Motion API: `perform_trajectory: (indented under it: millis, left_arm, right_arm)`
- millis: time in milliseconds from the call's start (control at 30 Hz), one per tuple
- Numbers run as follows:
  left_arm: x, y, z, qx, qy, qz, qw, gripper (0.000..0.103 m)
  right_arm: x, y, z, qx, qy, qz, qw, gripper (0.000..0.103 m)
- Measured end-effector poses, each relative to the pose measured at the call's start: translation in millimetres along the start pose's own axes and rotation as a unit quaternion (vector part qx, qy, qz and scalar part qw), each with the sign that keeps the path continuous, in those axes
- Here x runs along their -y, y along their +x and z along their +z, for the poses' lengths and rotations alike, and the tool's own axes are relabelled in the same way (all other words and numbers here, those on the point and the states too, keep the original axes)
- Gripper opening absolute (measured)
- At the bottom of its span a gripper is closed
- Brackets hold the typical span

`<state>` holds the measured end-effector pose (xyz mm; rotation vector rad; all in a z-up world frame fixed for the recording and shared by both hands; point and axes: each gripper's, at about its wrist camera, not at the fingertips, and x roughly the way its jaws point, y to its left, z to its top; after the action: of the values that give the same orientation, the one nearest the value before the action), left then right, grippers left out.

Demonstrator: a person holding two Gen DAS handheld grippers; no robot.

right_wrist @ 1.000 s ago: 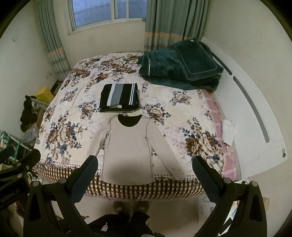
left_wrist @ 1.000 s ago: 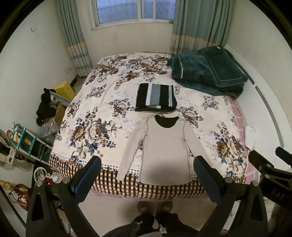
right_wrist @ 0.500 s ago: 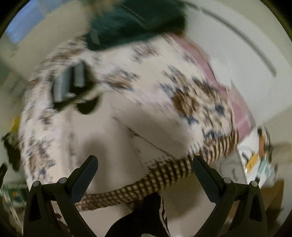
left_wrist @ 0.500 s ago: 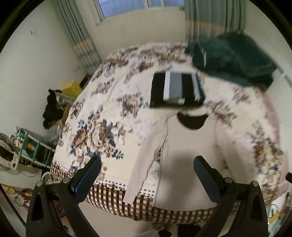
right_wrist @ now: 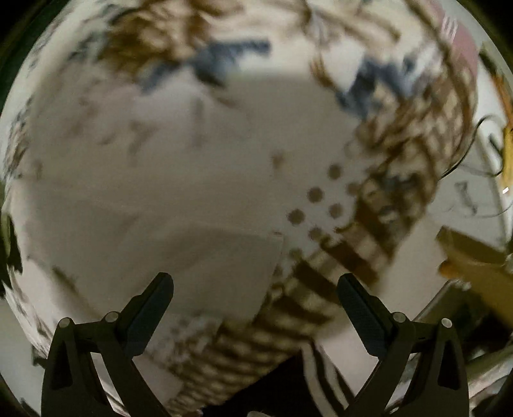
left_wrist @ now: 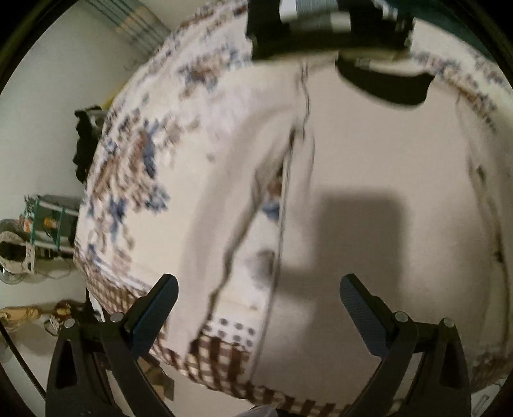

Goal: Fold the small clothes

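A beige long-sleeved top with a black neckline lies flat on the floral bedspread. Its left sleeve runs down to the checked bed edge. My left gripper is open and empty, close above the gap between sleeve and body near the hem. My right gripper is open and empty, close above the top's right sleeve end at the bed's front edge. The right wrist view is blurred. A folded black, grey and white striped garment lies just beyond the neckline.
The bedspread's brown checked border hangs over the front edge. Left of the bed stand a green rack and dark clothes on the floor. A brown box and cables lie on the floor at the right.
Both grippers have dropped from a high view of the whole bed to close above the beige top, the left toward its left sleeve, the right toward its right sleeve end. Both stay open.
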<state>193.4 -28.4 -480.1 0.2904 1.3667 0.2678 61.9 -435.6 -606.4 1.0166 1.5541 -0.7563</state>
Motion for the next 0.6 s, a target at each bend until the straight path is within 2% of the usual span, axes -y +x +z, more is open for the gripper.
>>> perform_trajectory:
  millis: [33, 67, 100, 133, 167, 200, 267, 300, 433, 533, 600]
  left_arm:
    - [4.1, 10.0, -2.1, -0.008, 0.001, 0.002, 1.0000, 0.103]
    - [6.8, 18.5, -4.4, -0.015, 0.002, 0.001, 0.9999, 0.103]
    - [10.2, 24.5, -4.8, -0.018, 0.002, -0.001, 0.9998, 0.103]
    - [10.9, 31.0, -7.7, -0.019, 0.003, -0.001, 0.9998, 0.103]
    - [12.9, 34.8, -8.8, -0.018, 0.005, -0.004, 0.9998, 0.103]
    - [13.3, 37.3, -9.2, -0.017, 0.006, -0.006, 0.9998, 0.103]
    - [11.9, 39.6, -8.3, -0.015, 0.003, -0.010, 0.9998, 0.103]
    - [9.0, 38.9, -8.7, -0.013, -0.001, -0.014, 0.9998, 0.103]
    - [-15.4, 32.4, -11.1, -0.009, -0.030, -0.025, 0.9992, 0.103]
    - [-39.9, 25.3, -13.3, -0.003, -0.053, -0.028, 0.9982, 0.103]
    - [-61.8, 20.7, -17.0, 0.006, -0.072, -0.025, 0.9971, 0.103]
  right_arm:
    - [3.7, 12.4, 1.8, -0.003, 0.009, 0.016, 1.000, 0.099]
    - [5.9, 23.2, 2.1, -0.007, 0.018, 0.035, 0.999, 0.093]
    - [6.5, 29.4, 1.8, -0.006, 0.025, 0.044, 0.999, 0.083]
    - [6.5, 32.7, -0.1, 0.004, 0.030, 0.053, 0.998, 0.076]
    - [6.4, 32.3, -3.3, 0.019, 0.033, 0.056, 0.998, 0.058]
    - [7.1, 30.0, -7.8, 0.038, 0.037, 0.057, 0.997, 0.030]
    - [11.2, 25.2, -16.5, 0.064, 0.048, 0.056, 0.995, 0.006]
    - [11.4, 21.9, -21.2, 0.074, 0.048, 0.066, 0.994, 0.005]
    - [-11.9, -9.1, -53.0, 0.129, -0.011, 0.059, 0.990, 0.004]
    - [-70.3, -45.1, -88.8, 0.153, -0.101, 0.076, 0.980, 0.004]
    - [-126.4, -66.7, -119.6, 0.166, -0.191, 0.092, 0.963, 0.004]
